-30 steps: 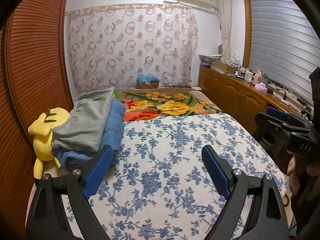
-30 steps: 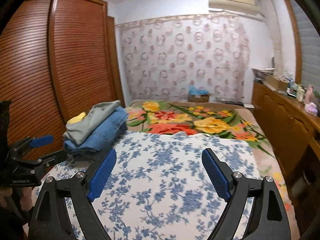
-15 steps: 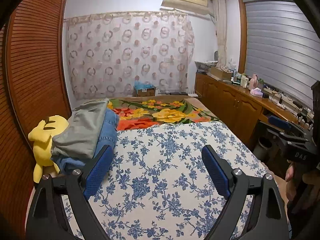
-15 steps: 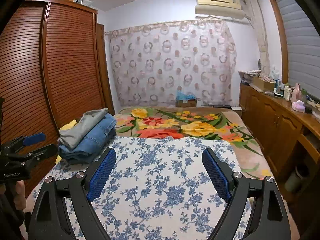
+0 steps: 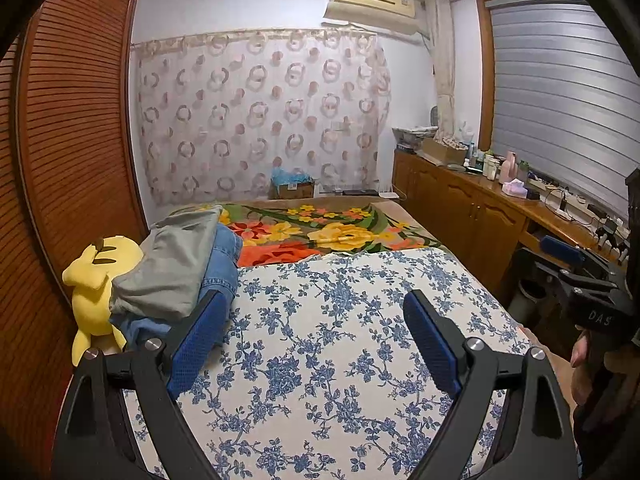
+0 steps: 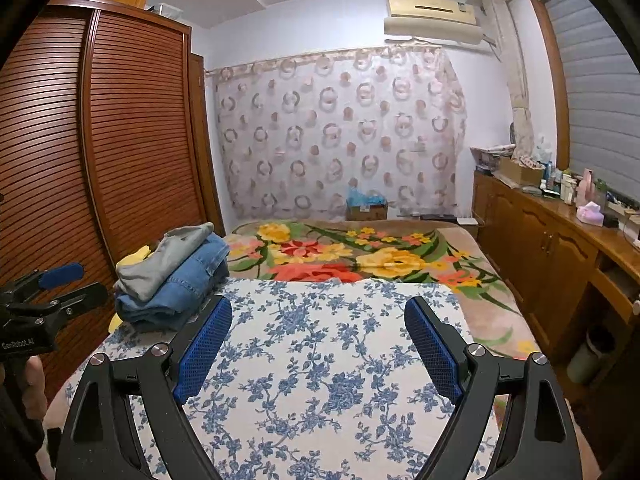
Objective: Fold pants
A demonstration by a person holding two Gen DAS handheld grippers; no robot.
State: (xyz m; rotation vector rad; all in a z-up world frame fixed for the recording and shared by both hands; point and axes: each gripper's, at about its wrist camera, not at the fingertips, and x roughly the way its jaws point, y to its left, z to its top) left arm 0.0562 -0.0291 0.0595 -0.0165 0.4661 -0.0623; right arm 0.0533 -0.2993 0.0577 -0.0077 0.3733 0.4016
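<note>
A stack of folded pants lies at the bed's left side: grey pants (image 5: 172, 268) on top of blue jeans (image 5: 224, 264). The stack also shows in the right wrist view, grey pants (image 6: 160, 260) over jeans (image 6: 188, 284). My left gripper (image 5: 316, 336) is open and empty above the blue-flowered sheet (image 5: 332, 332), just right of the stack. My right gripper (image 6: 320, 336) is open and empty over the same sheet (image 6: 320, 360). Each gripper shows in the other's view, the right one (image 5: 576, 268) and the left one (image 6: 52, 288).
A yellow plush toy (image 5: 96, 284) sits left of the stack against the wooden louvred wardrobe (image 5: 72, 152). A flowered blanket (image 5: 320, 232) covers the far bed. Wooden cabinets (image 5: 480, 216) with clutter line the right wall. A cardboard box (image 5: 292, 188) stands by the curtain.
Both grippers have pulled back and risen from the bed, so more of the room shows. The pants stack has not moved. Both stay open.
</note>
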